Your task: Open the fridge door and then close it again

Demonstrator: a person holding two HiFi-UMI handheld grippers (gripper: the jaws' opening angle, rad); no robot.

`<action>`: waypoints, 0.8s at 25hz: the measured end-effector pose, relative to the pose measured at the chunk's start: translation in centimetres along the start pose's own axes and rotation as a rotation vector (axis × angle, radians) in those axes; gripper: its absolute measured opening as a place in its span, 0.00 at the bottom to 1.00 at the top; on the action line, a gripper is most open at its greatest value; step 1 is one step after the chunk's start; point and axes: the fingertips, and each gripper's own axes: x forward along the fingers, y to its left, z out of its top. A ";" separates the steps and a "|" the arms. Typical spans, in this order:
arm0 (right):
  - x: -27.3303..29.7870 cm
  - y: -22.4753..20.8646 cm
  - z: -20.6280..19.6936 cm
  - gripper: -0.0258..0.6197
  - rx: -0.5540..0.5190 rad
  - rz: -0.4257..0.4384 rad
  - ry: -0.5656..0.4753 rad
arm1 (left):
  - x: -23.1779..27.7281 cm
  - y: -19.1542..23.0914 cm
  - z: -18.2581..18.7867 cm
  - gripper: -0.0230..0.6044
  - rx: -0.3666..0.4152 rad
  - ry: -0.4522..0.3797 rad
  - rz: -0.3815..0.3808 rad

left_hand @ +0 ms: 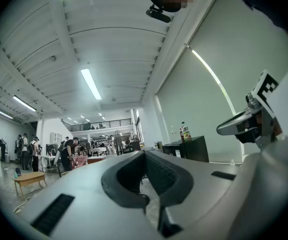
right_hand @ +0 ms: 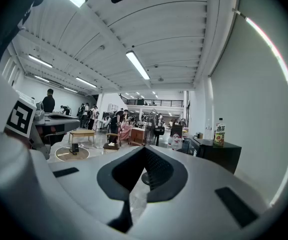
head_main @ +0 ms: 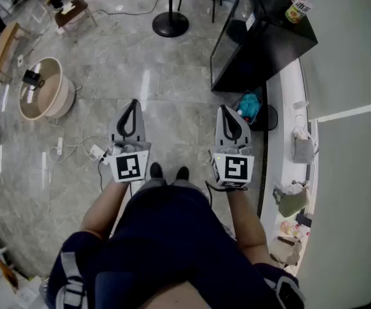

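The black fridge (head_main: 262, 37) stands at the upper right of the head view, its door closed and a drink bottle (head_main: 296, 8) on top. It also shows ahead in the left gripper view as the fridge (left_hand: 188, 150) and in the right gripper view as the fridge (right_hand: 216, 156). My left gripper (head_main: 134, 103) and right gripper (head_main: 224, 108) are held side by side in front of the person's body, well short of the fridge. Both point forward over the floor, shut and with nothing between the jaws. The same shows at the left gripper (left_hand: 144, 154) and right gripper (right_hand: 144, 151).
A fan stand base (head_main: 170, 23) sits on the floor left of the fridge. A round beige tub (head_main: 40, 89) and floor cables (head_main: 76, 148) lie to the left. A white counter (head_main: 288, 127) with clutter runs along the right wall. People stand far off in the hall.
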 end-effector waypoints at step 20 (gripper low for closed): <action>0.6 -0.4 -0.8 0.07 -0.061 0.010 -0.002 | 0.6 0.4 -0.9 0.08 -0.001 0.022 -0.008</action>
